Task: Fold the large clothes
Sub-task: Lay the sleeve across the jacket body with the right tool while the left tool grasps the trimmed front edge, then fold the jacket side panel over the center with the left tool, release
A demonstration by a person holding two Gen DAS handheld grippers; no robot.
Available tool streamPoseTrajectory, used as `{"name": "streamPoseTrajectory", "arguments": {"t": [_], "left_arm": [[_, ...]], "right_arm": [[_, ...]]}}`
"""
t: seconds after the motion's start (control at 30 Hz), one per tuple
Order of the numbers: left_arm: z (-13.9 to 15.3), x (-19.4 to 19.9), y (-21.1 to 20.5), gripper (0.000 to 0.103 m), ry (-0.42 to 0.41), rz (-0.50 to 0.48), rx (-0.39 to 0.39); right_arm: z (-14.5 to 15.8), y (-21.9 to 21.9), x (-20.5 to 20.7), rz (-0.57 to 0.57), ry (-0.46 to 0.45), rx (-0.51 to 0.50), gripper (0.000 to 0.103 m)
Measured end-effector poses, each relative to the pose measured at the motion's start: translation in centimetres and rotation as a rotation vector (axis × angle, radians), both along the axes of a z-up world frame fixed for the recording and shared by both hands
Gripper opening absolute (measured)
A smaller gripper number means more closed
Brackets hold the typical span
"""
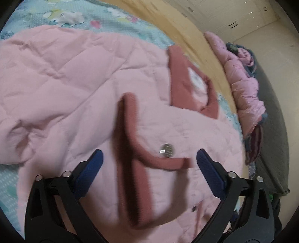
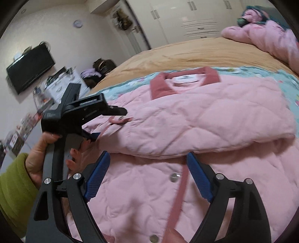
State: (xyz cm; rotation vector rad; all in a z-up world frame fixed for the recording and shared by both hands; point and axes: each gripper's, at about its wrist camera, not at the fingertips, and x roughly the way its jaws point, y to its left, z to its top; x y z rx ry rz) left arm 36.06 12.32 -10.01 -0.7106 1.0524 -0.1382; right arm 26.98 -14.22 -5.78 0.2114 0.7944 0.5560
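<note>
A pink quilted jacket (image 1: 74,84) with dark pink collar (image 1: 183,82) and trim lies on the bed. In the left wrist view my left gripper (image 1: 149,158) is open just above the jacket's front, its blue pads either side of a dark pink trim strip (image 1: 134,168) and a silver snap (image 1: 166,150). In the right wrist view the jacket (image 2: 205,119) has one side folded over. My right gripper (image 2: 148,158) is open at the folded edge, above the snap placket (image 2: 174,176). The left gripper (image 2: 93,136) shows there at the jacket's left edge; its fingers are mostly hidden.
The jacket rests on a teal patterned sheet (image 1: 115,16) over a tan bedspread (image 2: 186,52). Another pink puffy garment pile (image 1: 243,84) lies at the bed's far side. White wardrobes (image 2: 186,16), a wall TV (image 2: 29,69) and a cluttered table (image 2: 56,87) stand beyond the bed.
</note>
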Motion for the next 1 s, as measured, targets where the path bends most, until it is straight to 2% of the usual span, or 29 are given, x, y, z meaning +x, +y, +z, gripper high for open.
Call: {"name": "streamPoseTrajectory", "arguments": {"t": [0.03,0.1,0.13,0.17,0.2,0.23,0.3,0.4,0.53,0.6,0.67,0.8,0.9,1.0], "left_arm": [[0.4,0.0,-0.2,0.076,-0.017,-0.002,-0.005],[1.1,0.1,-1.2,0.058,-0.050,-0.033,0.015],[1.4,0.3,-1.8,0.047,-0.047,-0.042,0.052],[1.5,0.3,-2.2,0.025,-0.044,-0.040,0.088],[1.5,0.4,-2.3,0.015,-0.048,-0.038,0.100],[1.8,0.1,-2.2,0.012,-0.072,-0.034,0.080],[2.8,-0.3,-2.2,0.010,-0.115,-0.043,0.068],[5.9,-0.9,-2.4,0.010,-0.207,-0.065,0.089],[11.2,-2.4,-1.4,0.007,-0.348,-0.076,0.031],[13.5,-3.5,-1.0,0.007,-0.420,-0.078,0.037],[14.3,-4.0,-1.0,0.007,-0.444,-0.080,0.052],[12.6,-4.4,-0.3,0.007,-0.418,-0.070,0.090],[9.0,-4.4,1.3,0.007,-0.332,-0.039,0.077],[6.0,-4.0,1.9,0.007,-0.260,-0.030,0.103]], "right_arm": [[0.1,-0.5,-0.1,-0.012,-0.002,0.003,0.083],[0.3,-1.4,-0.1,-0.038,-0.010,0.009,0.083],[0.3,-1.6,0.2,-0.046,-0.012,0.009,0.083],[0.4,-1.9,0.2,-0.055,-0.013,0.013,0.083],[0.4,-2.1,0.2,-0.061,-0.013,0.014,0.083],[0.6,-2.4,0.2,-0.071,-0.015,0.012,0.083],[1.0,-3.1,-0.2,-0.082,-0.032,0.009,0.083],[1.4,-3.9,-0.1,-0.105,-0.041,0.020,0.083],[3.2,-6.3,-0.4,-0.170,-0.093,0.049,0.083],[4.1,-7.6,-0.6,-0.205,-0.123,0.059,0.083],[4.8,-9.4,-0.4,-0.256,-0.138,0.059,0.083],[4.7,-12.6,1.0,-0.359,-0.124,0.009,0.083],[4.7,-15.4,3.5,-0.423,-0.107,-0.015,0.083],[4.9,-16.5,6.6,-0.455,-0.102,-0.087,0.083]]}}
